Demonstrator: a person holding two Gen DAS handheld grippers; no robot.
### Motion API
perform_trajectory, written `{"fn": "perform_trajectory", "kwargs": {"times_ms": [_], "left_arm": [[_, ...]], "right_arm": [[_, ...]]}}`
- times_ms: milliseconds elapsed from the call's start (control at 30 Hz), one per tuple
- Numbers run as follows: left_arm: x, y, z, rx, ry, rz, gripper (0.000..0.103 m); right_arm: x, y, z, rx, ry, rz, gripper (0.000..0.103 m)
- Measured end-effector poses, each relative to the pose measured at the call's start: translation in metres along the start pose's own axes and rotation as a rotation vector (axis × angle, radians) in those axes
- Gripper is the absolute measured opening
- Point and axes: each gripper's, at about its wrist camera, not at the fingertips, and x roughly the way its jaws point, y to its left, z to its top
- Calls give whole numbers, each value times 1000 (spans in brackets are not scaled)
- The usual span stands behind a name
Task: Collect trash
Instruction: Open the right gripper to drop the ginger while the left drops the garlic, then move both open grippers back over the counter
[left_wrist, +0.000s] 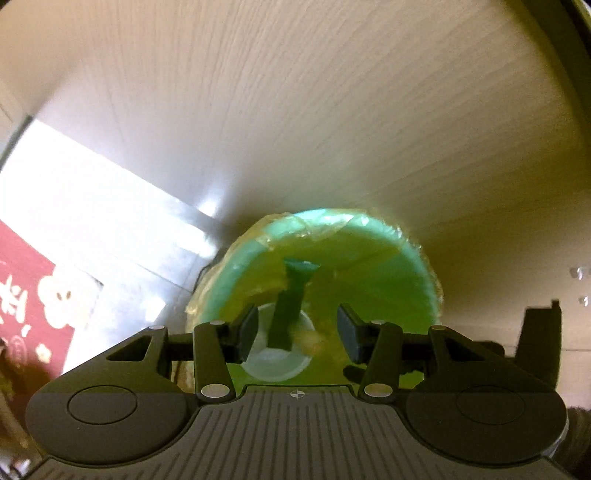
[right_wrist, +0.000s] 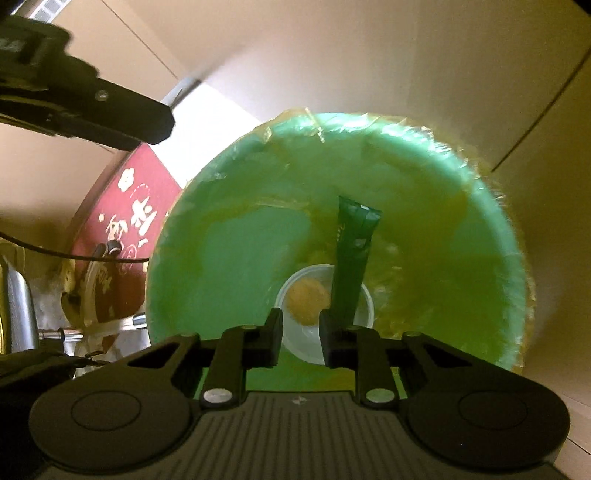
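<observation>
Two claws hang over one green lined bin (right_wrist: 229, 251). Inside, a white cup (right_wrist: 310, 332) at 6 o'clock; a dark green sachet (right_wrist: 351, 258) leans at centre. Left claw (left_wrist: 297, 334) released; right claw (right_wrist: 301, 338) released, narrower gap, empty.

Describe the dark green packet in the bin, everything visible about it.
The dark green packet is a long, narrow sachet of glossy, foil-like material with a flat sealed top end and faint pale print that is too small to read. It stands tilted inside the green bin, which is lined with a thin clear bag. Its lower end sits in a white cup beside a yellowish lump. In the right wrist view its base is hidden behind one finger of the right hand-held gripper; contact cannot be told.
</observation>
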Motion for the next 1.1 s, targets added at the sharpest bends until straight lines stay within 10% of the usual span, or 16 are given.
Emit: {"fn": "perform_trajectory", "kwargs": {"times_ms": [267, 533, 767, 1100], "left_arm": [[-12, -8, -8, 77, 7, 17, 52], [-49, -27, 0, 136, -57, -22, 52], [-149, -49, 37, 180, -335, -163, 52], [-263, -117, 95, 331, -690, -301, 52]], "right_arm": [[-2, 0, -1, 38, 2, -18, 28], [-78, 15, -9, -61, -189, -173, 28], [-216, 7, -8, -105, -507, -276, 29], [-393, -30, -16, -42, -928, -322, 54]]}}
